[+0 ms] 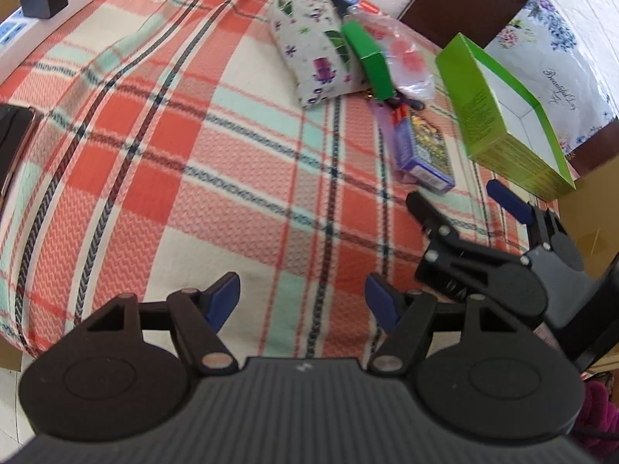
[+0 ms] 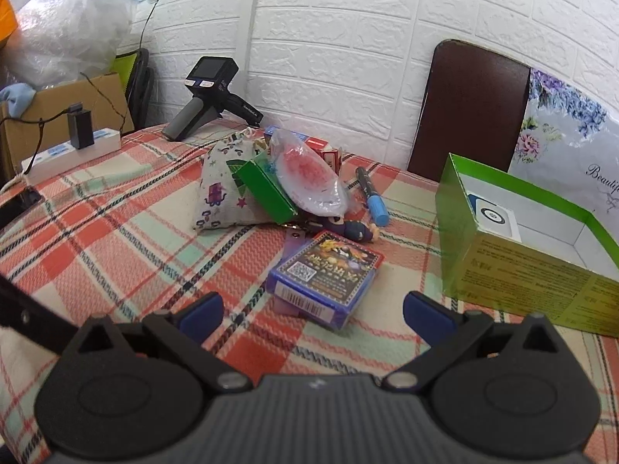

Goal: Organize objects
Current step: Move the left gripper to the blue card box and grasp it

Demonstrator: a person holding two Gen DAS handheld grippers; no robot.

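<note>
**Right-wrist view: card pack waits just ahead of spread jaws**

Right-wrist camera shows the right gripper (image 2: 313, 315) with jaws apart and nothing between them, poised over the plaid tablecloth (image 2: 116, 239). Just ahead lies the blue card pack (image 2: 325, 274), flat, its long axis running diagonally away toward the upper right, the barcoded end nearest the fingers. The open green box (image 2: 518, 266) stands near, to the right. Behind, a loose heap holds a fabric pouch (image 2: 224, 189), a small green carton (image 2: 267, 189) and a blue marker (image 2: 371, 197). The left gripper (image 1: 301, 301), also spread and empty, hangs farther off; the right hand looks nearer, though fisheye distortion blurs that judgement.
</note>
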